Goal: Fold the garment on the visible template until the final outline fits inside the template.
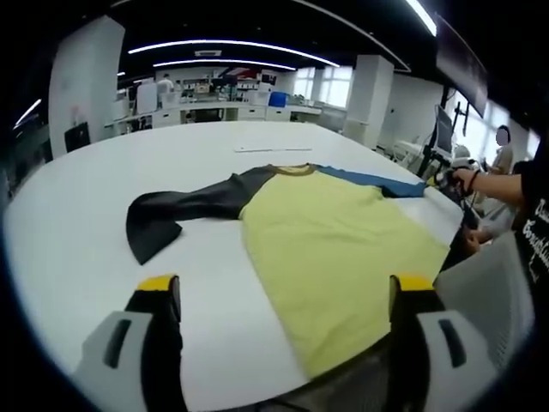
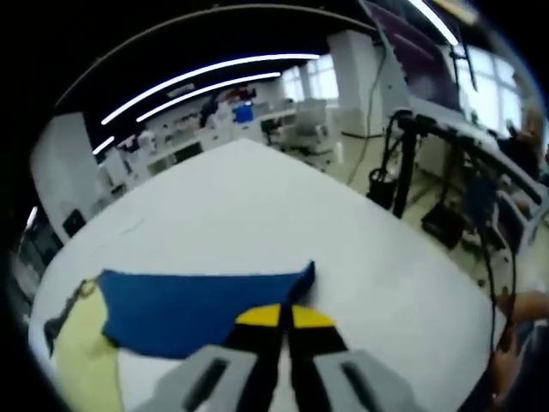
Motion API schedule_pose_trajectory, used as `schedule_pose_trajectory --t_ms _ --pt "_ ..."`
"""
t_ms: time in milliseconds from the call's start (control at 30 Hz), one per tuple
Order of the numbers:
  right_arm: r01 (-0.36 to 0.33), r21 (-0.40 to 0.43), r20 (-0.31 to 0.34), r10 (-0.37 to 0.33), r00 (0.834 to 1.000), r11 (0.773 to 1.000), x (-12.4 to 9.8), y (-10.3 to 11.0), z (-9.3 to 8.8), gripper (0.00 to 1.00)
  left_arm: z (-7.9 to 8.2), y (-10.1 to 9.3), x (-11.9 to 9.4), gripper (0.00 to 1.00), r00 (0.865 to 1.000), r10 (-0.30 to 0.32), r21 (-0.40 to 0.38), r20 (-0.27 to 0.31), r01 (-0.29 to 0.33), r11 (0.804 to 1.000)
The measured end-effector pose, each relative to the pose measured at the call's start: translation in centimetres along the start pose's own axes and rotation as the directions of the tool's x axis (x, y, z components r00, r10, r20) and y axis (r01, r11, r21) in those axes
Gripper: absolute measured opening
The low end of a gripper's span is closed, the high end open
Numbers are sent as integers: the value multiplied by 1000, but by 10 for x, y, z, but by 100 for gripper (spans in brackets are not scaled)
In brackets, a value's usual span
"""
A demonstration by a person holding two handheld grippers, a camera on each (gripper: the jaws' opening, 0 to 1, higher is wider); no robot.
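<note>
Right gripper (image 2: 283, 319): jaws pressed together, yellow tips meeting on the cuff edge of the blue sleeve (image 2: 197, 309), apparently pinching it. Left gripper (image 1: 287, 287): jaws spread wide and released, hovering above the hem side of the shirt (image 1: 330, 245), touching nothing. The shirt lies flat on the white surface (image 1: 77, 240), collar toward the far edge, hem at the near edge; its yellow body is central, the black sleeve (image 1: 184, 210) reaches toward the left edge and the blue sleeve toward the right edge. A person's hand (image 1: 470, 180) shows at the right edge. No template outline can be made out. The fabric looks light, soft and limp: it should drape and wrinkle when lifted, so cuffs, hem corners and shoulder seams are judged the best holds.
</note>
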State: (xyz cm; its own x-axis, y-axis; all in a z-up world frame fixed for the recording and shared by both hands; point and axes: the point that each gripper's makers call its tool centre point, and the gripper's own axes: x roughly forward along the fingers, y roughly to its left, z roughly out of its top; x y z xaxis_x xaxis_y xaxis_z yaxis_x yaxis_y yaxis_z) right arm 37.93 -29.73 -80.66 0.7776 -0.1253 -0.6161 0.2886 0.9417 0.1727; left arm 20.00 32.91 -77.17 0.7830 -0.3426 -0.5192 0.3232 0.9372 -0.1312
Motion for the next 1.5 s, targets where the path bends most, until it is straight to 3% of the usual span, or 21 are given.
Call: schedule_pose_trajectory --t_ms 367,567,1000,1200,1333,1500 --pt "-61 -93 8 62 998 994 -4 35 14 0 -2 3 -2 99 1000 12 7 3 -12 1000" --pt "-104 -102 13 106 994 989 -6 60 18 0 0 2 -2 98 1000 8 9 9 -8 1000" --pt "-254 -141 -38 251 967 957 4 121 13 0 -1 1 -1 97 1000 4 -10 13 -4 1000" --pt "-289 -160 -53 284 957 944 1 151 8 0 0 0 -1 97 1000 -4 -14 23 4 1000" --pt "-310 -162 -61 304 951 937 12 161 14 0 1 -1 -1 97 1000 -5 -16 27 5 1000" --pt "-347 -178 -75 339 938 921 8 188 6 0 0 -3 -1 97 999 -12 -14 31 12 1000"
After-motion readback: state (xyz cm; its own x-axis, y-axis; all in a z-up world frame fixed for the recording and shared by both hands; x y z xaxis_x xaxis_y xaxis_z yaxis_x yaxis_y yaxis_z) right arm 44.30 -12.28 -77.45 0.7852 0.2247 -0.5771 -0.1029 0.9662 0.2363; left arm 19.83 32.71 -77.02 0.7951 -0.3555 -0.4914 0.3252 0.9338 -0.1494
